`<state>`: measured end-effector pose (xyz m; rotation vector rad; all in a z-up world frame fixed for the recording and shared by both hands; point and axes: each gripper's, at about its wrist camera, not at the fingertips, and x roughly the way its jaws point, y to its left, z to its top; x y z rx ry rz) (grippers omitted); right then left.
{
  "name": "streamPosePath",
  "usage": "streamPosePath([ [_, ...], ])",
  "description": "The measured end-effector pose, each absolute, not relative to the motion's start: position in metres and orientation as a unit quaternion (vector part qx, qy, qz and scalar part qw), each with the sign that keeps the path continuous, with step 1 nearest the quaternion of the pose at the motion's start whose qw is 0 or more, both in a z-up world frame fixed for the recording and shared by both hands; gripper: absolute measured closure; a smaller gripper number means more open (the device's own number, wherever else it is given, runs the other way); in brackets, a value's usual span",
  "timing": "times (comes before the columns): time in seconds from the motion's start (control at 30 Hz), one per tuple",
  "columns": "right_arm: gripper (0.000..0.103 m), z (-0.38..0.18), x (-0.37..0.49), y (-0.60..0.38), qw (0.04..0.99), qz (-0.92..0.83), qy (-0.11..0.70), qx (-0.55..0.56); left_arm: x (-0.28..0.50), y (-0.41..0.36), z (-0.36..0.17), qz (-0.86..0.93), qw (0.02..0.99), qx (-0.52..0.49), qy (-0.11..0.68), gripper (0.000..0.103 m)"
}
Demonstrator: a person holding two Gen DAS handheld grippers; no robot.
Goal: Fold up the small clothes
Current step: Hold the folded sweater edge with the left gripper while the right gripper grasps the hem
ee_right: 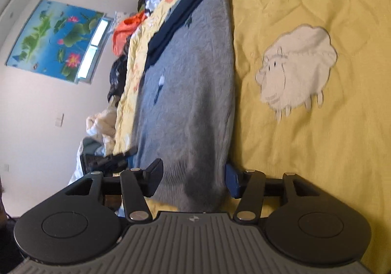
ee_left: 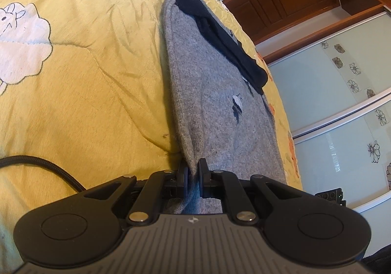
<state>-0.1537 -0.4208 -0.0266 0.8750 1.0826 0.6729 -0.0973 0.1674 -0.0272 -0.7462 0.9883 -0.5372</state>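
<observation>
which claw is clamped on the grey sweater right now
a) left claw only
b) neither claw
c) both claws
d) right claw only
a: the left claw is pinched shut on the hem of the grey sweater, while the right claw stands open with the hem between its pads, not pressed.

light: soft daylight, bright window [ee_right: 94,50] | right view motion-blurred | edges: strong fisheye bending, dark corners

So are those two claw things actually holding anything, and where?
The left gripper pinches the grey sweater at its near edge. The right gripper straddles that edge, jaws apart, gripping nothing.
</observation>
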Motion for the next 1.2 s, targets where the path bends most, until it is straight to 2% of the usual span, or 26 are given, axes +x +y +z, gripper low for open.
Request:
streamPosePath([
  [0.27,0.052,-0.043,-0.132,-0.432,0.692,0.294,0.439,0.492,-0.098,0.169,-0.029,-0.249,0.779,-0.350,0.456,0.095],
  [0.3,0.058,-0.046,-0.127,-0.430,0.689,0.290,0.437,0.500,-0.098,0.169,-0.029,-0.249,0.779,-0.351,0.455,0.095],
  [0.4,0.089,-0.051,-0.116,-0.416,0.699,0.262,0.459,0.483,-0.100,0.169,-0.029,-0.247,0.780,-0.352,0.454,0.095],
  [0.43,0.092,-0.052,-0.116,-0.414,0.702,0.258,0.463,0.476,-0.101,0.169,-0.029,-0.247,0.781,-0.352,0.453,0.095],
  [0.67,0.095,-0.024,-0.142,-0.437,0.755,0.225,0.408,0.461,-0.100,0.169,-0.028,-0.249,0.780,-0.350,0.456,0.095],
  [0.8,0.097,-0.043,-0.151,-0.462,0.759,0.170,0.436,0.453,-0.100,0.171,-0.032,-0.253,0.777,-0.360,0.451,0.095],
  [0.97,0.088,-0.048,-0.152,-0.452,0.747,0.201,0.437,0.459,-0.105,0.170,-0.028,-0.248,0.777,-0.354,0.458,0.095],
  [1.03,0.073,-0.048,-0.151,-0.449,0.733,0.228,0.443,0.463,-0.109,0.171,-0.029,-0.250,0.767,-0.365,0.465,0.093],
  [1.13,0.056,-0.036,-0.154,-0.433,0.721,0.275,0.468,0.431,-0.117,0.168,-0.033,-0.264,0.755,-0.374,0.470,0.092],
  [1.2,0.052,-0.030,-0.152,-0.419,0.723,0.290,0.480,0.403,-0.120,0.166,-0.035,-0.272,0.750,-0.378,0.470,0.092],
])
